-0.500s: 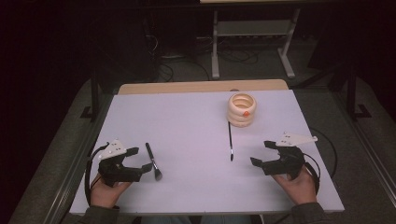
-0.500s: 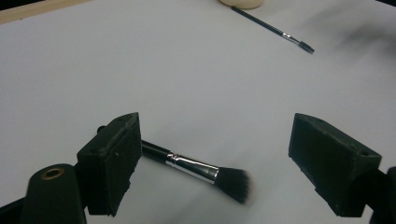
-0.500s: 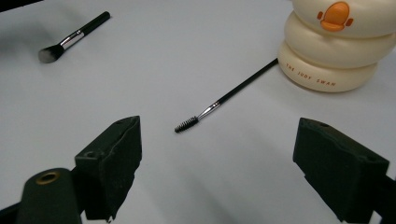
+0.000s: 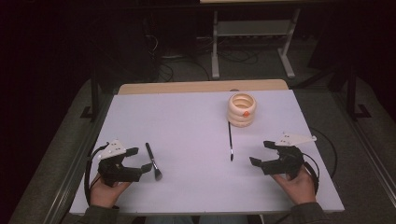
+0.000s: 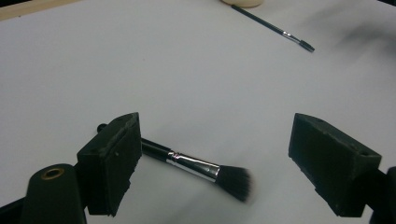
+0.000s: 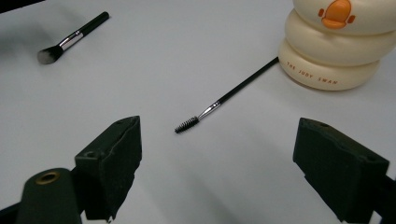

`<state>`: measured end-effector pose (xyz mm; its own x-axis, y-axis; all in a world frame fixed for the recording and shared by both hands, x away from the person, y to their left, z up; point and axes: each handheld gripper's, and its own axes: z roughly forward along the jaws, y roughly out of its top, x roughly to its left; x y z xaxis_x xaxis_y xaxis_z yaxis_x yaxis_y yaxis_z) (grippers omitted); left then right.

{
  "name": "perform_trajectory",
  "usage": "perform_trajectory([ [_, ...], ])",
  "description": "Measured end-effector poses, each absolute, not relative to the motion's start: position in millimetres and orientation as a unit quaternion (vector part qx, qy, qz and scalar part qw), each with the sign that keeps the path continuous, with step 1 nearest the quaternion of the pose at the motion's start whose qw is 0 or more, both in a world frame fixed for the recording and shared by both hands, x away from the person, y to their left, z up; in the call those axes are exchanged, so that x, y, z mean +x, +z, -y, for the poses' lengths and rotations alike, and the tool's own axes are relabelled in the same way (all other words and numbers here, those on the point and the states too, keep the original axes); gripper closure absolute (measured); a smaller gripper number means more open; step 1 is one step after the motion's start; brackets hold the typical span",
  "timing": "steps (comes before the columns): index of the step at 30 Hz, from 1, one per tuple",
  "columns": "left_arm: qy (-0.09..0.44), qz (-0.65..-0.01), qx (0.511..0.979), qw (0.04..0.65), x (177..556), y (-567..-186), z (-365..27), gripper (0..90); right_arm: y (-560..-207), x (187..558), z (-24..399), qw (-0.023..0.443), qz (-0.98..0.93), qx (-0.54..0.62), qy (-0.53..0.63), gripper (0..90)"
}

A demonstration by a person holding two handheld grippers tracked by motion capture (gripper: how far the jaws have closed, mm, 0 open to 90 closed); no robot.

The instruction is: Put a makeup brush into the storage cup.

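White table [image 4: 187, 126], two hand-held grippers low near the front edge, one at each side, both resting close to the tabletop

Left gripper [image 4: 140, 161] sits at the left front, held by the left hand [image 4: 106, 190]. Jaws stand wide apart, nothing between the pads. In the left gripper view the gripper [image 5: 215, 158] looks straight at a makeup brush [image 5: 196, 167]: black handle, silver collar, dark bristle head. Brush lies flat on the table, handle end tucked just behind the left-side jaw, bristles pointing into the gap. Cannot tell whether the handle touches that jaw. In the high view the makeup brush [image 4: 153, 161] lies just beside the gripper's tips, bristle end toward the front edge

Right gripper [image 4: 261, 154] at the right front, held by the right hand [image 4: 299, 184]. Jaws spread wide too, holding nothing. In the right gripper view the gripper [image 6: 217, 158] faces a thin lash wand [image 6: 224, 99], black stick with a small spiral head, flat on the table, well clear of both jaws. In the high view the lash wand [image 4: 230, 140] lies between the gripper and the holder, spiral end toward the front

Cream ringed holder [image 4: 242, 109] stands upright past the wand, toward the far right of the table, orange mark on its side. The wand's far end reaches its base. Holder [image 6: 336, 42] has small lettering on the bottom ring
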<state>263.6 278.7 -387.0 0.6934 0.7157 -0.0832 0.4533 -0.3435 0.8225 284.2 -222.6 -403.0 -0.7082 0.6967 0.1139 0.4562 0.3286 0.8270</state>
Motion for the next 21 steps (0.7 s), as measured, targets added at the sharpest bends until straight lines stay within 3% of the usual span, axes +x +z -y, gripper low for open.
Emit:
perform_trajectory([
  [21, 0.147, -0.365, 0.804, 0.446, 262, -388, -279, 17.0, -390, 288, 202, 0.126, -0.810, 0.351, 0.454, 14.4],
])
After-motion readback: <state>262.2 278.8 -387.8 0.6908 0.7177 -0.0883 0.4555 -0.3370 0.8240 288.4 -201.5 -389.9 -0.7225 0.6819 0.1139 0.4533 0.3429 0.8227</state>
